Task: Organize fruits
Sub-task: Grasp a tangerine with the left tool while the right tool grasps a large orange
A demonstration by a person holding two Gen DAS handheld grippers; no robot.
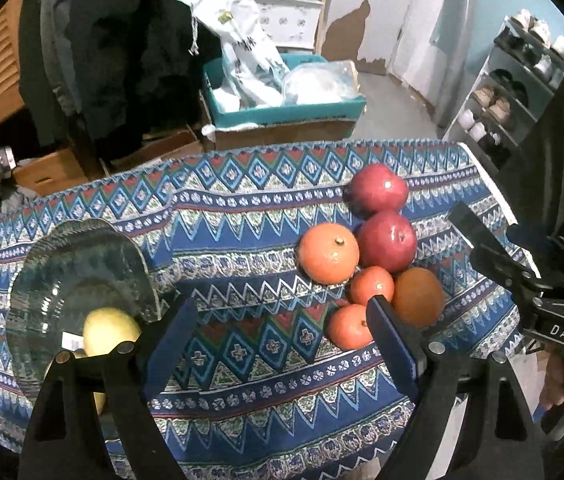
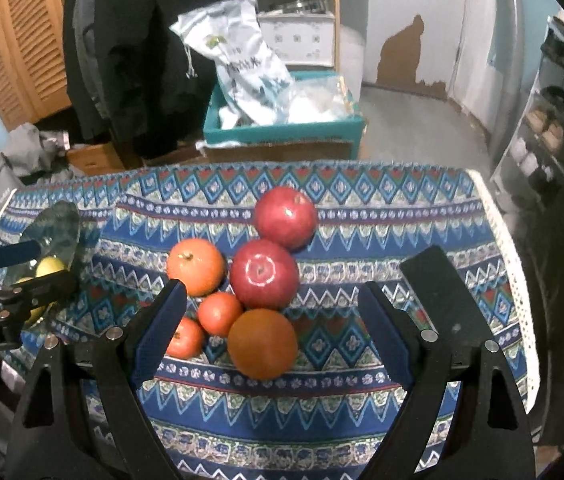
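A counter [image 2: 362, 216] draped in a blue, red and white patterned cloth holds a cluster of fruit. In the right wrist view, six pieces sit bunched together near the middle: a red apple [image 2: 286, 217] farthest back, a second red apple [image 2: 264, 274] just in front of it and touching, a large orange [image 2: 196, 267] to its left, a dark orange [image 2: 262, 343] nearest the camera, and two small tangerines [image 2: 219, 314] [image 2: 184, 338] at the left of the group.

The right claw [image 2: 271, 340] hangs over the counter with its two blue-padded fingers wide apart, holding nothing; the dark orange lies between them and the nearer tangerine sits just beside the left finger.

In the left wrist view, a wavy-edged glass bowl [image 1: 77, 264] stands on the left side of the counter, well apart from the fruit cluster. Yellow-green fruit [image 1: 109, 330] rests inside it. The left claw [image 1: 282, 338] is also spread open and empty, with its left finger in front of the bowl and its right finger in front of the oranges.

Behind the counter sits a teal box [image 1: 286, 114] holding white bags.
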